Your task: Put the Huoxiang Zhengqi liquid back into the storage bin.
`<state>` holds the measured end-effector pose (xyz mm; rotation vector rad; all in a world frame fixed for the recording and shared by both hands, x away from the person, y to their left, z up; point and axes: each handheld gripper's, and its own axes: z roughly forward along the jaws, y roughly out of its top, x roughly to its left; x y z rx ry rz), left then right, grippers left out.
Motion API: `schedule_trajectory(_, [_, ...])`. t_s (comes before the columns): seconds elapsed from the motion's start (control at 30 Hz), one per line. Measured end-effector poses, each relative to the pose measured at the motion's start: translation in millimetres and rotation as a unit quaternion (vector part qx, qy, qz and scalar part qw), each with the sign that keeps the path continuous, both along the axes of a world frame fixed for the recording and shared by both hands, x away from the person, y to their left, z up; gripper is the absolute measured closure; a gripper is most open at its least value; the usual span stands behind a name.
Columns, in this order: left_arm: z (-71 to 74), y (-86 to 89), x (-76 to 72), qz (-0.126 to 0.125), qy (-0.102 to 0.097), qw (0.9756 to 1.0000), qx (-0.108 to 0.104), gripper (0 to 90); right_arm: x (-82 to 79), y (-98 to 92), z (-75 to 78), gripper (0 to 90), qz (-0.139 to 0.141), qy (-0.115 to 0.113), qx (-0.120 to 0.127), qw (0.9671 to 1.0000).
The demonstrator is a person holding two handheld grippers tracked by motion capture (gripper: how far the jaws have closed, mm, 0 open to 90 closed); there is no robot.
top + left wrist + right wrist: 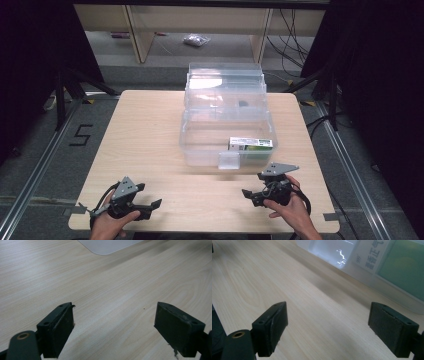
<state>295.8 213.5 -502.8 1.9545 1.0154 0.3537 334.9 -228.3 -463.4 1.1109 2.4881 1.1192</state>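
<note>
From the high view, we hold the left gripper [148, 206] and right gripper [254, 194] low at the near edge of the counter [145, 135], both empty. The clear plastic box [227, 122] stands open mid-counter, a green-and-white carton [250, 144] lying inside at its near right; nothing seems begun.

In the left gripper view, our fingers [57, 333] are spread over bare wood, the box corner [110, 246] well ahead.

In the right gripper view, our fingers [271, 328] gape too; the box wall [352, 267] stands between us and the carton [402, 270].
</note>
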Motion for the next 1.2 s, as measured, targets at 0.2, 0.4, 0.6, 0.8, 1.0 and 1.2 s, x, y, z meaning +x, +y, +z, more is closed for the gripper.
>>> schedule_trajectory(0.2, [0.0,-0.1,0.1,0.000,0.000,1.0000,0.000,15.2,-3.7,-4.1,-2.5,17.0,-0.004,0.002,-0.002,1.0000])
schedule_trajectory(0.4, [-0.4,-0.1,0.3,-0.002,0.000,1.0000,-0.002,15.2,-5.9,-7.6,-6.2,16.9,-0.006,0.003,-0.006,1.0000])
schedule_trajectory(0.6, [0.2,0.1,-0.1,-0.002,-0.001,1.0000,-0.001,15.2,-10.0,-10.0,-12.8,16.9,-0.017,0.003,-0.008,0.9998])
schedule_trajectory(0.8, [0.6,1.0,0.0,-0.005,0.000,1.0000,0.006,15.2,-16.2,-16.3,-14.2,16.9,-0.024,0.020,-0.020,0.9993])
schedule_trajectory(1.0, [0.6,0.7,-0.3,-0.004,0.000,1.0000,0.006,15.2,-22.9,-21.8,-19.2,16.9,-0.038,0.022,-0.021,0.9988])
schedule_trajectory(1.2, [0.3,0.2,-0.3,-0.004,0.001,1.0000,0.007,15.2,-26.5,-25.5,-19.5,16.9,-0.035,0.019,-0.036,0.9986])
